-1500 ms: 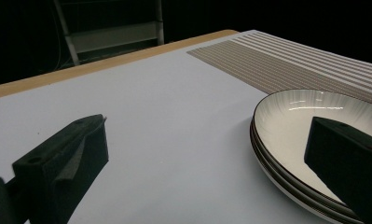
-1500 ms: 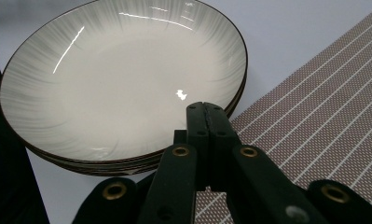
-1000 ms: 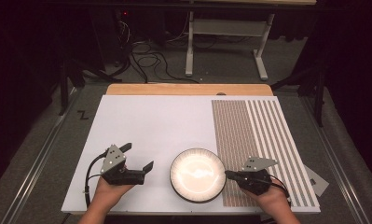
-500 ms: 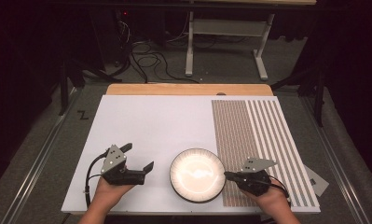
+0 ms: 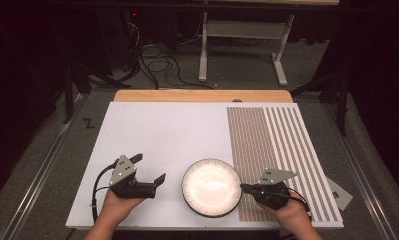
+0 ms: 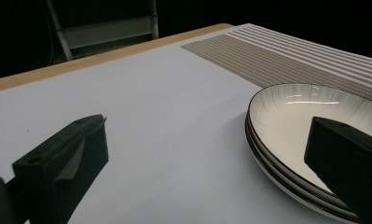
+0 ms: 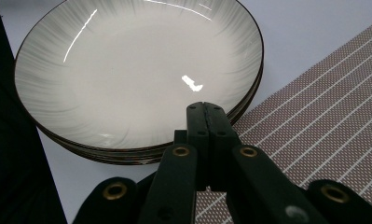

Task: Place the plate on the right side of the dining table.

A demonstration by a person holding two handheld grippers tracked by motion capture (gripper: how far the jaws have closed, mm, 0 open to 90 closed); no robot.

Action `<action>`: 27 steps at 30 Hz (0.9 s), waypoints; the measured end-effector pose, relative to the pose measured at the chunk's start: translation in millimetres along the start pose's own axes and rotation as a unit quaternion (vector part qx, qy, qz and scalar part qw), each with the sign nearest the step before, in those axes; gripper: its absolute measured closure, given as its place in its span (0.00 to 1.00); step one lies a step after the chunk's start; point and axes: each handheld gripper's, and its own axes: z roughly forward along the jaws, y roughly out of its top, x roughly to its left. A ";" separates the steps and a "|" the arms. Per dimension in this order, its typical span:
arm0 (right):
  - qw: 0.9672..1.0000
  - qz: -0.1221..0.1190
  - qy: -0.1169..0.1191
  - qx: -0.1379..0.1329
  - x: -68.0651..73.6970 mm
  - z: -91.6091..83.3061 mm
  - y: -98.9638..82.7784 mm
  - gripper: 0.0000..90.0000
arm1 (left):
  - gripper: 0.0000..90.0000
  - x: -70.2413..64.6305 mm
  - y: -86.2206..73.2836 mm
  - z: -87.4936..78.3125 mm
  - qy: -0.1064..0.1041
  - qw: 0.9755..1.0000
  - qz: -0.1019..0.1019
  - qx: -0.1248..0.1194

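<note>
Two or more stacked plates (image 5: 210, 187) sit at my table's (image 5: 167, 130) near edge, partly over the striped mat (image 5: 277, 150); the rims (image 6: 277, 161) show dark lines. My right gripper (image 5: 244, 188) is pressed closed with nothing between its jaws, tips over the stack's right rim (image 7: 249, 100). My left gripper (image 5: 148, 169) is spread wide and holds nothing, resting just left of the stack, apart from it. Each hand (image 5: 118, 204) grips its tool from below.
</note>
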 end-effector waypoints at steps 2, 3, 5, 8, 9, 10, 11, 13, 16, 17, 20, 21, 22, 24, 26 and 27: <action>1.000 0.001 0.000 0.001 0.2 0.0 0.2 1.00 | 0.00 -0.1 -0.1 0.3 -0.001 1.000 0.000 0.000; 1.000 0.000 0.000 0.000 -0.1 0.1 0.2 1.00 | 0.00 -0.1 -0.1 0.3 0.000 1.000 0.000 0.001; 1.000 -0.001 0.000 0.000 -0.2 0.1 0.2 1.00 | 0.00 -0.1 -0.2 0.4 -0.001 1.000 0.000 0.002; 1.000 0.000 -0.003 0.001 -0.1 0.4 0.7 1.00 | 0.00 -0.1 -0.1 0.3 0.000 1.000 0.000 0.001; 1.000 0.001 -0.001 0.000 -0.3 0.7 0.8 1.00 | 0.00 0.0 -0.1 0.2 -0.001 1.000 0.000 0.001; 1.000 0.001 -0.001 0.000 -0.3 0.9 1.2 1.00 | 0.00 0.0 -0.1 0.2 -0.001 1.000 0.000 0.001; 1.000 0.001 -0.001 0.000 -0.3 0.9 1.2 1.00 | 0.00 -0.1 -0.1 0.3 -0.002 1.000 0.000 0.001; 1.000 0.001 -0.001 0.001 0.0 1.7 1.4 1.00 | 0.00 -0.3 0.1 0.3 -0.002 1.000 0.001 0.001; 1.000 -0.003 -0.001 0.003 1.8 4.1 3.0 1.00 | 0.00 -0.4 0.2 0.1 -0.002 1.000 0.000 0.000; 1.000 -0.003 -0.001 0.003 1.8 4.1 3.0 1.00 | 0.00 -0.3 0.2 -0.1 -0.002 1.000 0.001 0.001; 1.000 -0.005 0.001 0.004 2.4 5.3 3.7 1.00 | 0.00 -0.1 0.2 -0.3 -0.002 1.000 0.000 0.000; 1.000 -0.002 0.002 0.004 2.9 5.6 3.9 1.00 | 0.00 0.0 0.2 -0.3 -0.002 1.000 0.000 0.000; 1.000 -0.003 0.001 0.004 2.8 5.9 4.0 1.00 | 0.00 -0.1 0.3 -0.3 -0.002 1.000 0.000 0.000; 1.000 -0.004 0.000 0.006 2.9 6.1 4.3 1.00 | 0.00 -0.2 0.3 -0.3 -0.002 1.000 0.001 0.000; 1.000 -0.003 0.000 0.004 3.3 6.9 4.7 1.00 | 0.00 -0.2 0.4 -0.3 -0.003 1.000 0.001 0.001; 1.000 -0.004 0.001 0.005 3.5 7.2 4.8 1.00 | 0.00 -0.2 0.4 -0.3 -0.003 1.000 0.001 0.001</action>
